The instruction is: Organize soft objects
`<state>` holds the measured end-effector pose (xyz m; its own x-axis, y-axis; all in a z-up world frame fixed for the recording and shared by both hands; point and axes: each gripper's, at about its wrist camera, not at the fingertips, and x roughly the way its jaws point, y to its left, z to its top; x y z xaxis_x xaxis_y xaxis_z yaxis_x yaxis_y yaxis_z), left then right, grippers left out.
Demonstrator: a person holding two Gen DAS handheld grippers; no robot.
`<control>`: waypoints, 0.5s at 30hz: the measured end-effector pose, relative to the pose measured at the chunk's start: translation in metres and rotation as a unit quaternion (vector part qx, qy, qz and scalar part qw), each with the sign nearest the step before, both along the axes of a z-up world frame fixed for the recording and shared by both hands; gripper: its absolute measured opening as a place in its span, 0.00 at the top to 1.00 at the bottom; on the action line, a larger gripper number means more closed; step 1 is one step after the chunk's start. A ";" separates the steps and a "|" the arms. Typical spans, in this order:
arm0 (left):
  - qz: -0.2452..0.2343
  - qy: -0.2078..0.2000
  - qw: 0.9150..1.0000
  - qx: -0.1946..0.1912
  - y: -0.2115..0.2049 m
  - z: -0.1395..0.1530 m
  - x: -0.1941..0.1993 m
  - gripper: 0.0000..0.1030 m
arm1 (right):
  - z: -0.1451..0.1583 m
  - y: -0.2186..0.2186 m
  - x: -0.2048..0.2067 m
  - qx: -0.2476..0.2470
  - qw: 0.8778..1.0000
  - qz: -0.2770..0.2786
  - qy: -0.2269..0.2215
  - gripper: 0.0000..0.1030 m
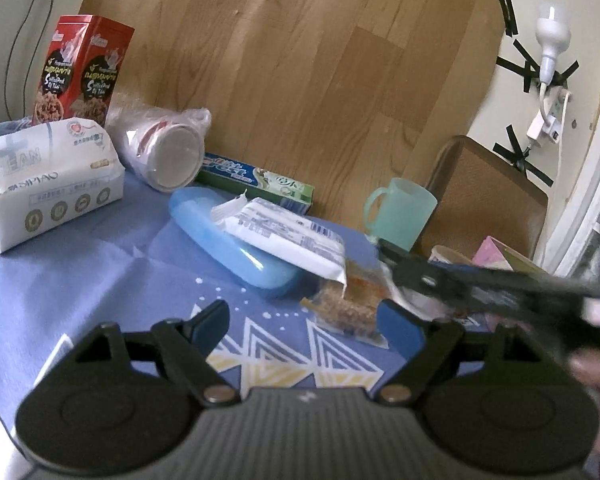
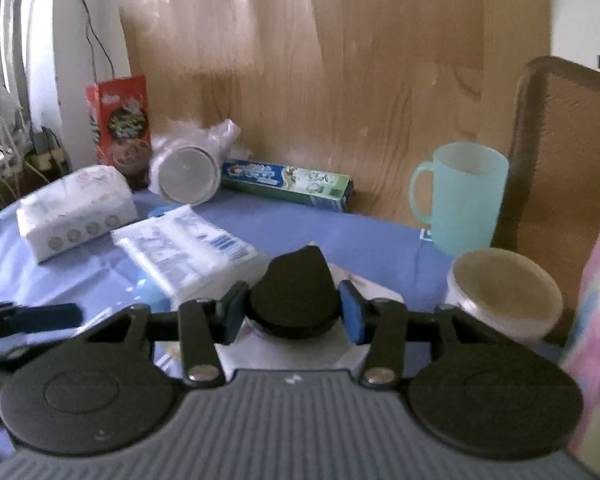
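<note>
My left gripper (image 1: 303,320) is open and empty, low over the blue cloth, just in front of a clear snack packet (image 1: 349,308). A white wipes pack (image 1: 288,238) lies on a blue case (image 1: 228,240) beyond it. A white tissue pack (image 1: 48,184) sits at the left. My right gripper (image 2: 294,312) is shut on a black, rounded soft object (image 2: 296,292) and holds it above a white packet (image 2: 296,354). The right gripper also shows, blurred, at the right of the left wrist view (image 1: 395,268). The wipes pack (image 2: 188,248) and tissue pack (image 2: 76,208) show in the right wrist view.
A red cereal box (image 1: 80,72), bagged cups (image 1: 164,152) and a toothpaste box (image 1: 260,180) line the wooden back panel. A green mug (image 2: 459,196), a round tub (image 2: 503,292) and a pink carton (image 2: 591,320) stand at the right, by a brown chair (image 2: 571,160).
</note>
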<state>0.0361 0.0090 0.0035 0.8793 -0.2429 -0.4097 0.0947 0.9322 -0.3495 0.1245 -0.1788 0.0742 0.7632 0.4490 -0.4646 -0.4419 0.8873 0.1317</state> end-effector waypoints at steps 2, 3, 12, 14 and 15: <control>-0.005 -0.001 1.000 -0.002 0.000 0.000 -0.001 0.19 | 0.003 -0.010 -0.030 0.010 1.000 0.007 -0.008 0.50; -0.009 0.000 1.000 -0.005 0.001 0.000 -0.001 0.19 | 0.004 -0.015 -0.044 0.016 1.000 0.011 -0.009 0.50; -0.139 0.032 0.989 -0.033 -0.030 0.002 -0.009 0.29 | -0.023 -0.030 -0.147 -0.020 1.000 0.018 0.006 0.50; -0.167 0.043 0.985 -0.019 -0.046 0.003 -0.015 0.31 | -0.030 -0.030 -0.149 -0.025 0.999 0.018 0.020 0.48; -0.178 0.046 0.983 -0.010 -0.054 0.005 -0.018 0.32 | -0.031 -0.032 -0.150 -0.024 0.999 0.019 0.023 0.44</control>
